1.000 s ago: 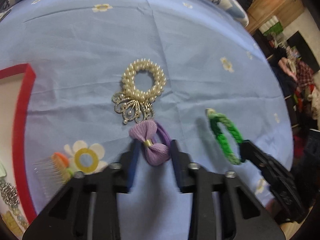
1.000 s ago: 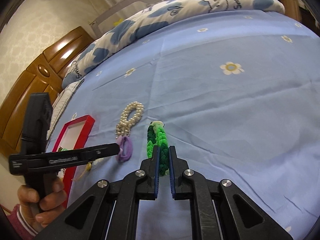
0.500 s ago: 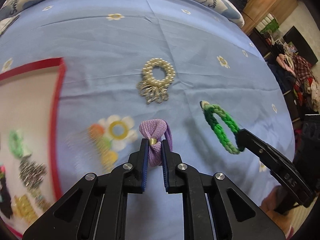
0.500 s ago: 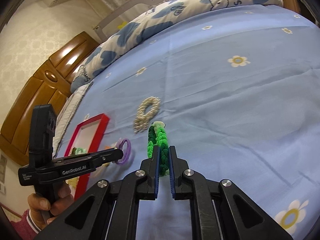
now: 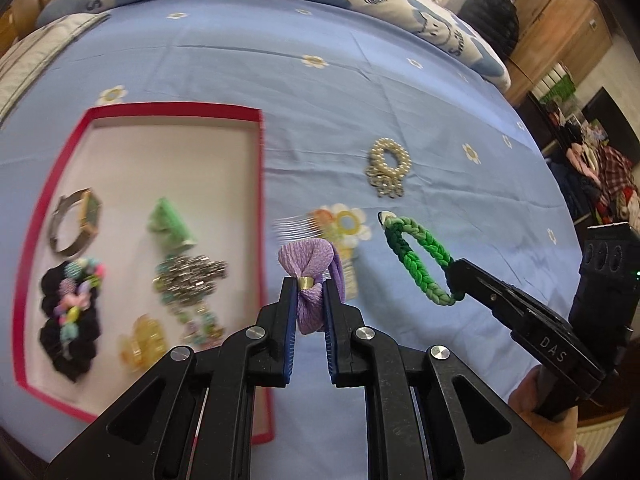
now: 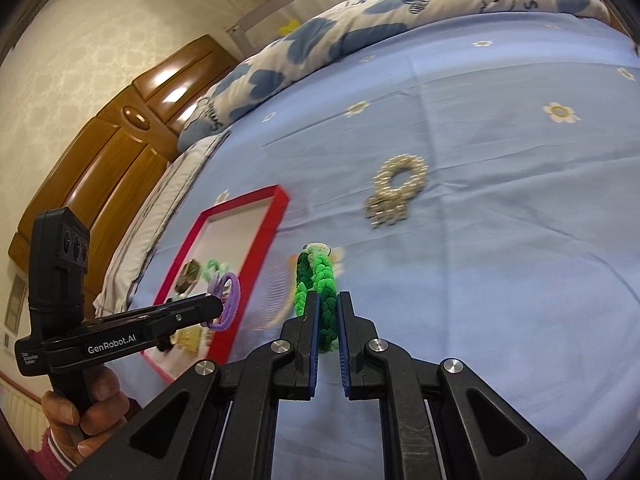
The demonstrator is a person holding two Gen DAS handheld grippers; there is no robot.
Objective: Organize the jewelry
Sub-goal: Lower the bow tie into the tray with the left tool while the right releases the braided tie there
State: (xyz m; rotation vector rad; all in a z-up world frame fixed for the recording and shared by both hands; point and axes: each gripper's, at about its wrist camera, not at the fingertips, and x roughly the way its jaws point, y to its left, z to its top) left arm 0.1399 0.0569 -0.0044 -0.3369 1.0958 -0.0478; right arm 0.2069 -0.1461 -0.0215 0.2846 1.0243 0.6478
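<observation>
- Purple tie (image 5: pixel 310 276): clamped in left gripper (image 5: pixel 310 312), held just right of tray (image 5: pixel 262 200) rim; tray lies leftward.
- Green braid (image 6: pixel 318 292): clamped in right gripper (image 6: pixel 326 328), farther from tray.

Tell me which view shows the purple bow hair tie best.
Left wrist view: the purple bow hair tie sits centred, bow and band visible. The right wrist view catches only its band loop, edge-on beside the red tray.
</observation>
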